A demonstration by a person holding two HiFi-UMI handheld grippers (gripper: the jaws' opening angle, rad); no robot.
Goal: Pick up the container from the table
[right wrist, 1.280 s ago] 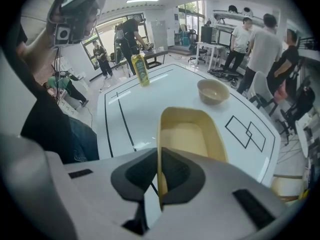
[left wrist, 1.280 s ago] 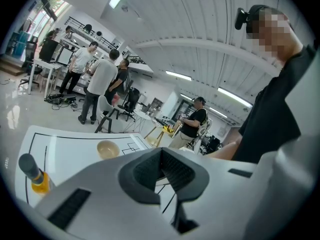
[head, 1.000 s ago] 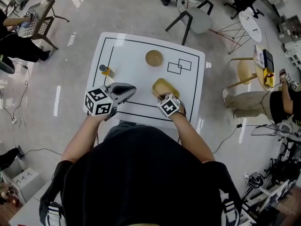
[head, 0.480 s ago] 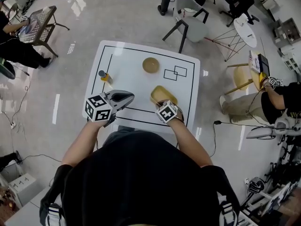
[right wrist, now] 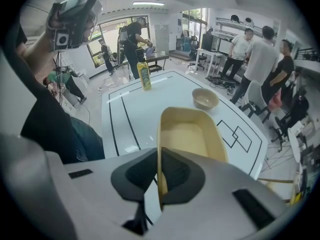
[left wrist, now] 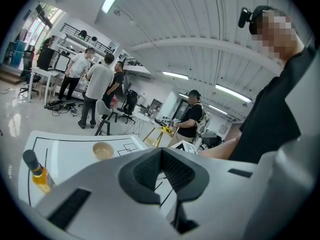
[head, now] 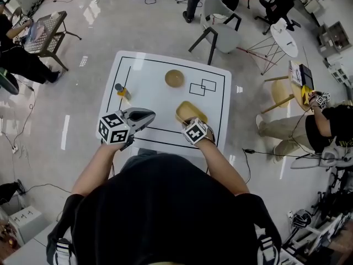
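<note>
Yellow plastic: we pinch the near wall of the container (right wrist: pixel 192 134) in our right tool (right wrist: pixel 159 178), at the lower right of the desk (head: pixel 149 73) in the head view. Our left tool (left wrist: pixel 161 170) is pressed together, empty, at lower left. Beyond sit a tan bowl (head: pixel 174 78) and, upper left, a bottle (head: pixel 121 89).

Pale yellow container (head: pixel 191 110), tan bowl (head: pixel 174 78), amber dark-capped bottle (head: pixel 122 91), white table (head: pixel 149 101) with black line markings.
</note>
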